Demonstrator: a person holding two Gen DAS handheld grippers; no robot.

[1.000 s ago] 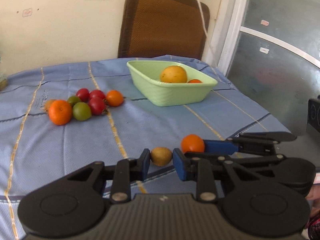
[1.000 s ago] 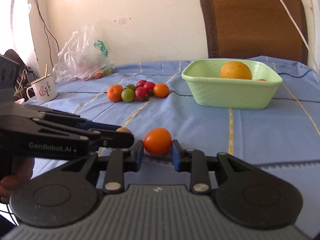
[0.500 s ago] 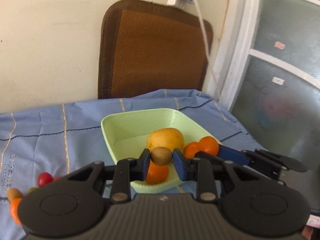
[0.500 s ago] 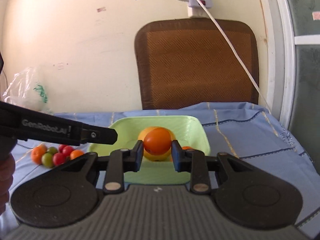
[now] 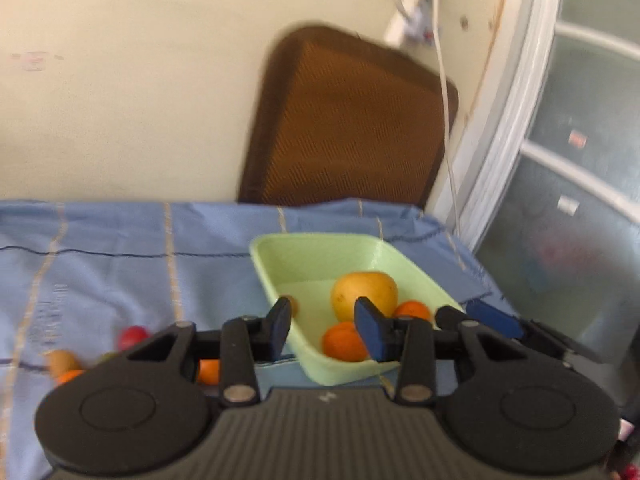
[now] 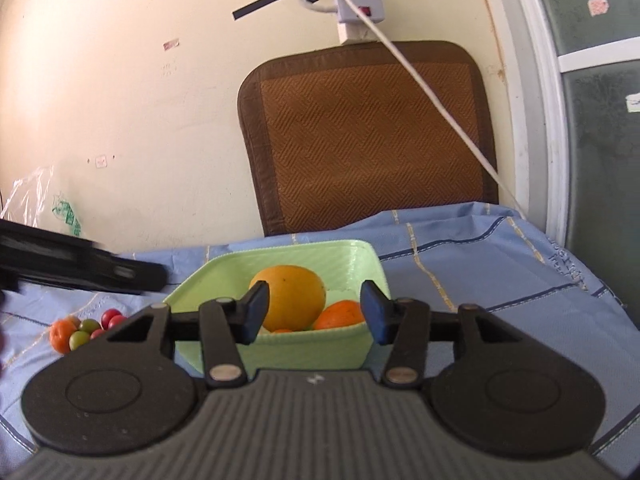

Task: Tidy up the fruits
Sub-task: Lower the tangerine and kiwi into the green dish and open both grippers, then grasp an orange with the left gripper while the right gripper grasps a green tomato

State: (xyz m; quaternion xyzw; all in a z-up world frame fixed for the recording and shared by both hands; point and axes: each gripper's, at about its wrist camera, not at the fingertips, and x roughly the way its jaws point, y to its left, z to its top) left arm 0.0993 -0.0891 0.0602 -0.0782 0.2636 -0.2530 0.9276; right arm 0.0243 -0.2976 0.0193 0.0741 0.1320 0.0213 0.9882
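A light green basin [image 5: 320, 240] sits on the blue cloth. It holds a large yellow fruit [image 5: 364, 292], two oranges [image 5: 344, 342] and a small brown fruit [image 5: 293, 305] by its left wall. My left gripper [image 5: 324, 328] hovers over the basin's near edge, jaws opening with nothing between them. My right gripper [image 6: 316, 314] hangs at the near rim of the basin [image 6: 280, 252], jaws also opening and empty. Beyond its tips lie the yellow fruit [image 6: 292, 296] and an orange [image 6: 340, 314]. Its blue finger [image 5: 492, 320] shows right of the basin.
A pile of loose small fruits [image 6: 80, 332], red, green and orange, lies on the cloth left of the basin. A brown chair back [image 6: 368, 136] stands behind the table, with a white cable [image 6: 440, 112] across it. A plastic bag [image 6: 44, 200] sits at the far left.
Both grippers have let go: the small brown fruit left my left jaws and the orange left my right jaws, both now in the basin. My left gripper rose and shifted.
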